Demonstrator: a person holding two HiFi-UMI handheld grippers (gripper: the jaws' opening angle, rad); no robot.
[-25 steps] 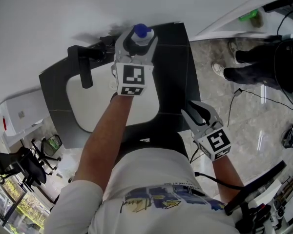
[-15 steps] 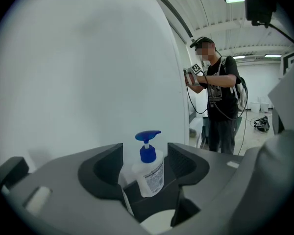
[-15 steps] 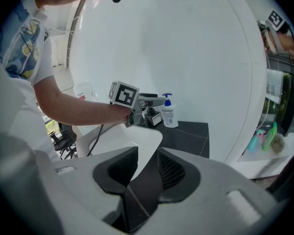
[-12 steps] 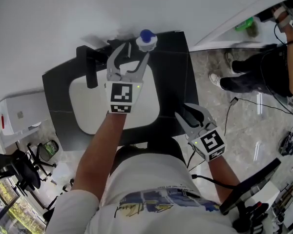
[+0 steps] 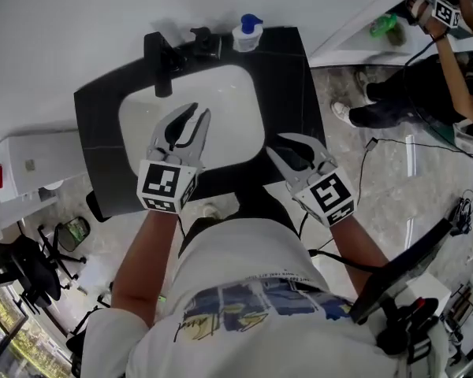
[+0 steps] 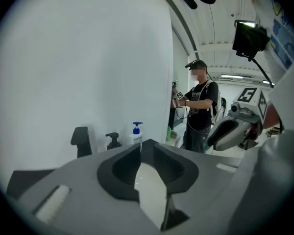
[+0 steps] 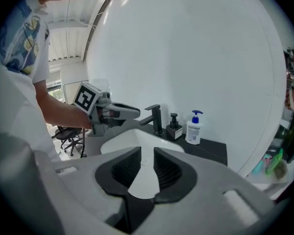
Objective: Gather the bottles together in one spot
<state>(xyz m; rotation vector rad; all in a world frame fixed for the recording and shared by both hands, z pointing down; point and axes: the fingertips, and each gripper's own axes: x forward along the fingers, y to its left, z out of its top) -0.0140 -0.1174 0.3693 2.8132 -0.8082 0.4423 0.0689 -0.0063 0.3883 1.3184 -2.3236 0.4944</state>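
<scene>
A white bottle with a blue pump [image 5: 247, 34] [image 6: 136, 132] [image 7: 193, 130] stands at the back of the black counter [image 5: 288, 77], free of both grippers. Just left of it is a black pump dispenser [image 5: 202, 42] [image 7: 174, 129]. My left gripper [image 5: 195, 113] [image 6: 139, 144] hovers over the front of the white basin [image 5: 240, 93], well short of the bottles. Its jaws are closing with nothing between them. My right gripper [image 5: 280, 142] [image 7: 147, 150] hangs at the counter's front right edge, its jaws also closing on nothing.
A black faucet [image 5: 156, 60] [image 7: 156, 119] stands left of the dispenser. Another person [image 5: 426, 77] [image 6: 201, 106] with a gripper stands to the right beyond the counter, and cables lie on the floor there. A white box [image 5: 31, 172] and an office chair [image 5: 24, 266] are at the left.
My left gripper let go of the blue-pump bottle at the counter's back and drew away over the basin, its jaws narrowing. The right gripper rose slightly toward the counter edge.
</scene>
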